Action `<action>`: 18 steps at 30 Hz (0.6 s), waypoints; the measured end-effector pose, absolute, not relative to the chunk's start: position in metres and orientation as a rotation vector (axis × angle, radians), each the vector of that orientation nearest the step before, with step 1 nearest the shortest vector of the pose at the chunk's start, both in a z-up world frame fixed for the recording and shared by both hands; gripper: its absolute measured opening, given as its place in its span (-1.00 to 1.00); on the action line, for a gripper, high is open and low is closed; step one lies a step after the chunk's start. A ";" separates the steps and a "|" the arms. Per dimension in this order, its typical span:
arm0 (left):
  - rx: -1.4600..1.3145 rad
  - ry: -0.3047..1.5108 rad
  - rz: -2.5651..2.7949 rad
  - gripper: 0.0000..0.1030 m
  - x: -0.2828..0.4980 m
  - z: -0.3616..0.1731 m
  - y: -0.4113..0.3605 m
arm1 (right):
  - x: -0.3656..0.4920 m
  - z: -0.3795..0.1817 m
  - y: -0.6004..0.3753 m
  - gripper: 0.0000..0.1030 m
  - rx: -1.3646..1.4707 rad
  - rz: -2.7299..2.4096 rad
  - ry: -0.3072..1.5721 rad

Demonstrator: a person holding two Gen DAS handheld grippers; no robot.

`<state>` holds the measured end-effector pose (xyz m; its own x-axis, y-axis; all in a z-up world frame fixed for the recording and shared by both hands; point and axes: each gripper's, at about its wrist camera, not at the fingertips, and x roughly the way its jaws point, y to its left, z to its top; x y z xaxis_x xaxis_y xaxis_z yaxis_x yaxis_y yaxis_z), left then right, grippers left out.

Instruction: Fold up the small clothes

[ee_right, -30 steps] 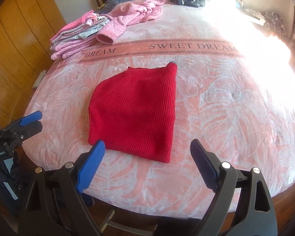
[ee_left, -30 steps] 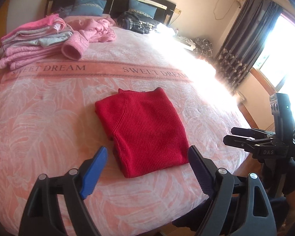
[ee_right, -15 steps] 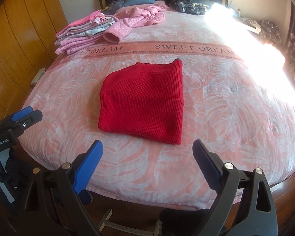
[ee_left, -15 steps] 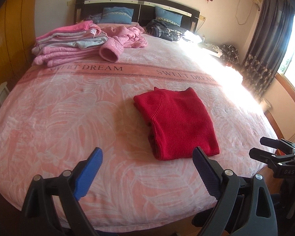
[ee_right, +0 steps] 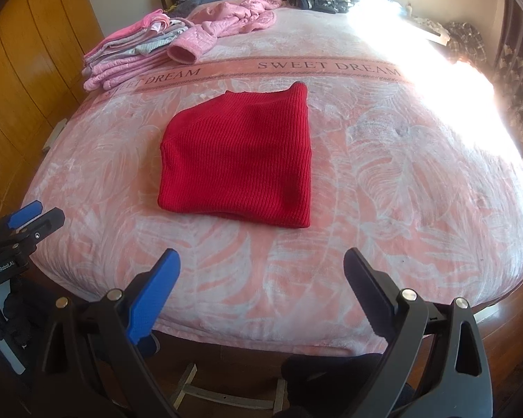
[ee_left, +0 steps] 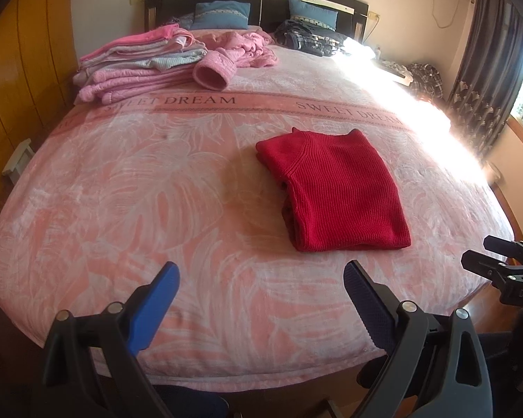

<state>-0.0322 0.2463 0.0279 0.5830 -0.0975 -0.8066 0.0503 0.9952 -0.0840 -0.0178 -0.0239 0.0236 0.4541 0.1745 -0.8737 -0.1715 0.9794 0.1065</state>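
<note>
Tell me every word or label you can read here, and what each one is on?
"SWEET DREAM": woven twice along the darker band of the pink bedspread; the left copy is partly hidden by the stack of pink clothes.
"GenRobot.AI": on the left gripper.
"DAS": on the right gripper, cut off at the picture's edge.
Nothing else is readable.

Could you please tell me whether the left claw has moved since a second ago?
Yes. The left claw has pulled back from the bed: the red sweater now lies farther ahead, right of centre.

Sun glare [ee_left: 418, 104] blanks bed's [ee_left: 122, 209] far right corner.
</note>
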 end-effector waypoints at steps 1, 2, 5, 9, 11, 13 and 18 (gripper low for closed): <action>-0.053 0.942 -0.087 0.85 -0.033 0.028 0.246 | -0.019 0.024 -0.023 0.83 0.002 0.221 1.076; -0.054 0.939 -0.088 0.85 -0.035 0.028 0.246 | -0.021 0.024 -0.021 0.83 -0.002 0.224 1.074; -0.060 0.937 -0.098 0.86 -0.038 0.029 0.245 | -0.026 0.024 -0.016 0.83 -0.028 0.212 1.073; -0.056 0.942 -0.103 0.86 -0.040 0.028 0.244 | -0.028 0.022 -0.014 0.83 -0.025 0.235 1.078; -0.047 0.944 -0.101 0.86 -0.041 0.027 0.242 | -0.029 0.021 -0.014 0.83 -0.015 0.237 1.079; -0.034 0.942 -0.100 0.86 -0.043 0.026 0.240 | -0.029 0.022 -0.015 0.83 0.001 0.245 1.082; 0.006 0.927 -0.095 0.86 -0.048 0.026 0.235 | -0.030 0.025 -0.018 0.83 0.033 0.256 1.083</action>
